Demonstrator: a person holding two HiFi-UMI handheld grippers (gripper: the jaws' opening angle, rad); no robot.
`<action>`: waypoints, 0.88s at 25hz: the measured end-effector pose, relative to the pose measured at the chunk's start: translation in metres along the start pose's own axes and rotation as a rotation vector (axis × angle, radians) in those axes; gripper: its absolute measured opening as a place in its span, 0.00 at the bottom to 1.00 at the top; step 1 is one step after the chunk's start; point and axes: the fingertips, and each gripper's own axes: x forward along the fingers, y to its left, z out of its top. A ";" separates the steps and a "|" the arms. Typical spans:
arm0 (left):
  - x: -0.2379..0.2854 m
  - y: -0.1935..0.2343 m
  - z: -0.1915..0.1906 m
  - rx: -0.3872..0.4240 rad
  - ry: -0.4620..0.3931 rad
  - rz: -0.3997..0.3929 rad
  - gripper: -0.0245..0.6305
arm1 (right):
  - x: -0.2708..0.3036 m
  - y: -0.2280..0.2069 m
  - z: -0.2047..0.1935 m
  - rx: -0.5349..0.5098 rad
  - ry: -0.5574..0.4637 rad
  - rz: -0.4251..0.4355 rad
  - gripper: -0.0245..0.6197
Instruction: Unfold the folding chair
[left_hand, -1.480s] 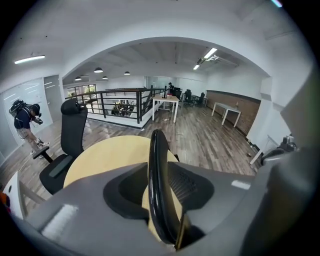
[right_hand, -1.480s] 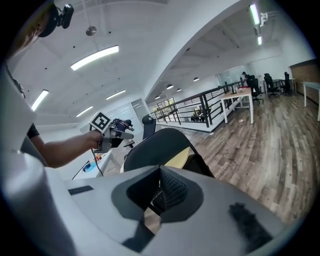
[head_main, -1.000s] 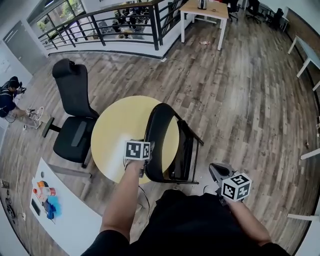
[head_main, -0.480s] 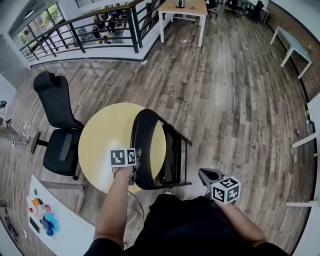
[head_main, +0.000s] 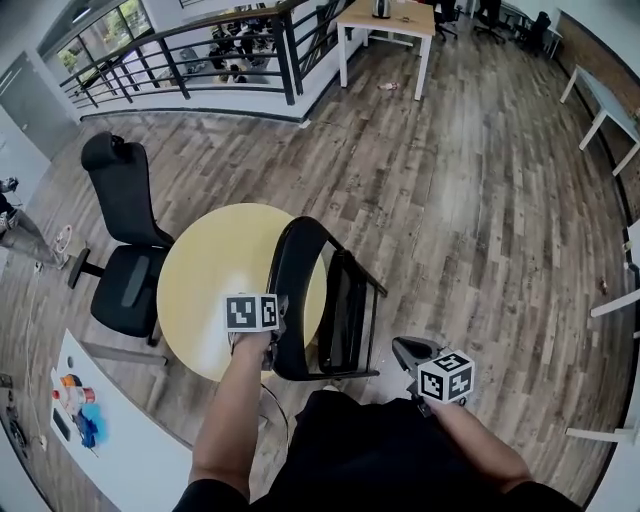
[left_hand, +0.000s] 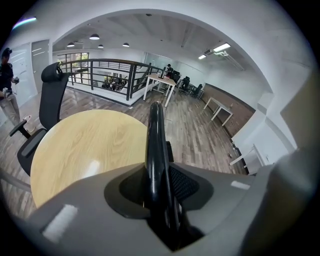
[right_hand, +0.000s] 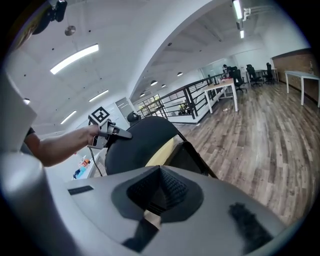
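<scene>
The folding chair stands on the wooden floor right in front of the person, beside the round yellow table. It is black, and its seat lies steeply tilted, close to the frame. From the head view the backrest's curved rim overlaps the table's edge, but I cannot tell whether the two touch. The chair's lower legs and feet are cut off by the person's dark clothing at the bottom of that view.

The left gripper pinches the left edge of the backrest. Its jaws have just been closing, and in the left gripper view the black rim runs straight down into the notch between them. The rim covers one pad, so only the textured pad on the right side shows.

The right gripper hangs off to the chair's right, apart from it. Its jaws are pressed together with nothing between them. Its own view shows the backrest from the side, with the left gripper at its edge.

A black office chair stands beyond the table on the left. A dark railing crosses the back. A white table at lower left carries small coloured items, too small to identify.
</scene>
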 end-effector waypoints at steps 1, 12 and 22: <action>-0.001 -0.007 0.001 -0.001 -0.004 0.004 0.22 | -0.003 -0.004 0.001 -0.004 0.002 0.009 0.05; -0.001 -0.075 0.004 -0.010 -0.070 0.107 0.22 | -0.057 -0.077 -0.006 -0.051 0.043 0.085 0.05; 0.001 -0.139 0.003 0.029 -0.070 0.160 0.22 | -0.074 -0.108 -0.010 -0.079 0.078 0.168 0.05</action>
